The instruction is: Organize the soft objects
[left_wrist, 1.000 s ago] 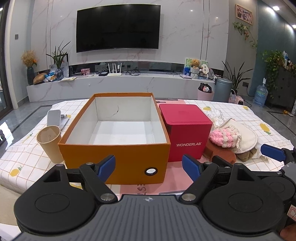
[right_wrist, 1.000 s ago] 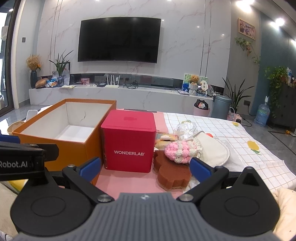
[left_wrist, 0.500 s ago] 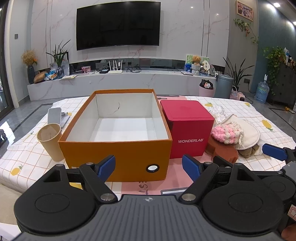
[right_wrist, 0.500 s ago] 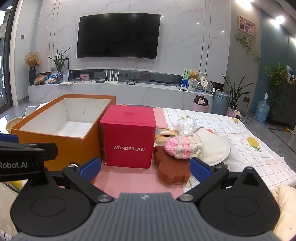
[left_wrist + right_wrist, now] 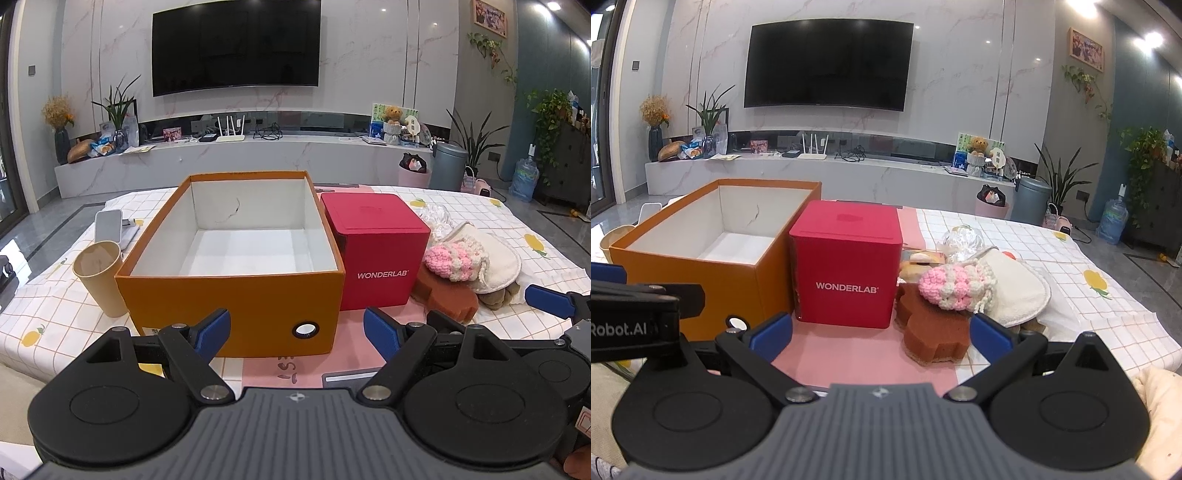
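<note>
- pink crochet pouch [image 5: 951,286] atop brown sponge [image 5: 936,328]: likely light, squashy; best pinched mid-body.
- left gripper [image 5: 297,332] and right gripper [image 5: 881,332] both spread apart, empty.

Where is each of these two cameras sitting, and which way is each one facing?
Left wrist: on the left gripper, open, facing the orange box; the right gripper's blue fingertip shows at the right edge.
Right wrist: on the right gripper, open, facing the red box and brown sponge; the left gripper's body juts in at left.
Shared: both boxes, the pink crochet piece, the TV.
</note>
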A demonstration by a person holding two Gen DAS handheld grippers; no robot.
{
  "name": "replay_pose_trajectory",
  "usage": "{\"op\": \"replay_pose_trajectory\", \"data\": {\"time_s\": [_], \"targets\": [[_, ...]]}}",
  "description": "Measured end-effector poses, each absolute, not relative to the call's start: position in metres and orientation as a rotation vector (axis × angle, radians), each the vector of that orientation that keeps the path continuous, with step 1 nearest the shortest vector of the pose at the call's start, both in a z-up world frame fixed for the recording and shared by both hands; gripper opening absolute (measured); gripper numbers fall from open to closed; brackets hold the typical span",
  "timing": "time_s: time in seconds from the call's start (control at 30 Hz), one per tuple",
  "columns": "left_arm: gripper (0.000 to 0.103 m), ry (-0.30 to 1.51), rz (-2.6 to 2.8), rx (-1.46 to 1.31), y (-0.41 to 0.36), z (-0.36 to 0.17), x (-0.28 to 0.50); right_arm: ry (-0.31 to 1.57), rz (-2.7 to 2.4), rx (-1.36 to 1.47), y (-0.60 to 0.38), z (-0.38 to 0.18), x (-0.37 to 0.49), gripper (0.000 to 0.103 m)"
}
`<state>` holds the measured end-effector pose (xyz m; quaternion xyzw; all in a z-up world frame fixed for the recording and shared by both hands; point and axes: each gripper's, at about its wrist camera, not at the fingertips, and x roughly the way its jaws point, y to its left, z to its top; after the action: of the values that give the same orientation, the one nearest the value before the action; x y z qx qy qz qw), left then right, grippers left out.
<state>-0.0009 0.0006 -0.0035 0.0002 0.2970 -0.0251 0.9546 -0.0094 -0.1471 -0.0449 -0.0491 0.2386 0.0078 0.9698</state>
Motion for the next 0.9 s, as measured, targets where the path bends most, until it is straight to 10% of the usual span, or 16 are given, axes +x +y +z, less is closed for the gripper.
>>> {"op": "replay_pose_trajectory", "data": {"time_s": [0.9], "targets": [[0.096,0.582,-0.067,-0.005,-0.019,0.016,0.007,0.468,0.023,-0.049,-0.17,-0.034,-0.002,0.1]]}}
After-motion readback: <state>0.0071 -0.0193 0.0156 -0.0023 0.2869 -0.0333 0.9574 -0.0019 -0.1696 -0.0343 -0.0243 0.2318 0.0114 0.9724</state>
